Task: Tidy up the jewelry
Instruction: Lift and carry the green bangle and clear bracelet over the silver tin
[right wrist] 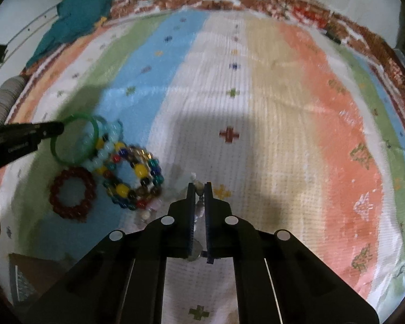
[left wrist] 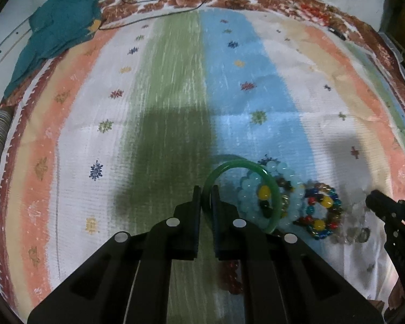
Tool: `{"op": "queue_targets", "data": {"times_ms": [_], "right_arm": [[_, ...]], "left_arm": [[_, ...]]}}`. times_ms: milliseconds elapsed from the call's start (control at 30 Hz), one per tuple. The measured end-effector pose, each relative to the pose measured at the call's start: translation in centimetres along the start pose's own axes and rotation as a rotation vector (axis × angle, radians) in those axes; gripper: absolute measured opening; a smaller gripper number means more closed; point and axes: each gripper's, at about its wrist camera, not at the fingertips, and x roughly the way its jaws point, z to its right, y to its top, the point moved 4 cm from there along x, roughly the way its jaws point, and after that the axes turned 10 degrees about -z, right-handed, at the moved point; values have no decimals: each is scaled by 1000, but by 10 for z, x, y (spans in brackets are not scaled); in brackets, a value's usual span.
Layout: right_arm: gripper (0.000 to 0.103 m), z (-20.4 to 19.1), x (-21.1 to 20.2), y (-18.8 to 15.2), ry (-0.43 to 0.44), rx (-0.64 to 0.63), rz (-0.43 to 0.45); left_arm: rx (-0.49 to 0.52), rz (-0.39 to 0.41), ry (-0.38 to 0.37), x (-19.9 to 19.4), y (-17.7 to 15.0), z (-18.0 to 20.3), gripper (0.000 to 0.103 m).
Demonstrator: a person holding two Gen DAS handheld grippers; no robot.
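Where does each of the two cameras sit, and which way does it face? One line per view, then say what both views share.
Left wrist: sits on the left gripper, looking forward and down along its fingers, closed on the green bangle; the right gripper enters at right.
Right wrist: sits on the right gripper, facing the striped cloth, fingers closed on a pale clear-bead piece; the left gripper enters at left.
Shared: bangle, light blue bead bracelet, multicolour bead bracelet, dark red bead bracelet, teal cloth.
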Motion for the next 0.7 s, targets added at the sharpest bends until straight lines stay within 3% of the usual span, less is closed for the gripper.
{"op": "queue_targets", "data": {"times_ms": [167, 700], "right_arm": [[7, 0, -17, 2, -12, 3, 70], [7, 1, -61, -3, 10, 47, 178]], "left_arm": [[20, 10, 26, -10, -7, 4, 7], [15, 86, -24, -68, -21, 18, 7]]}}
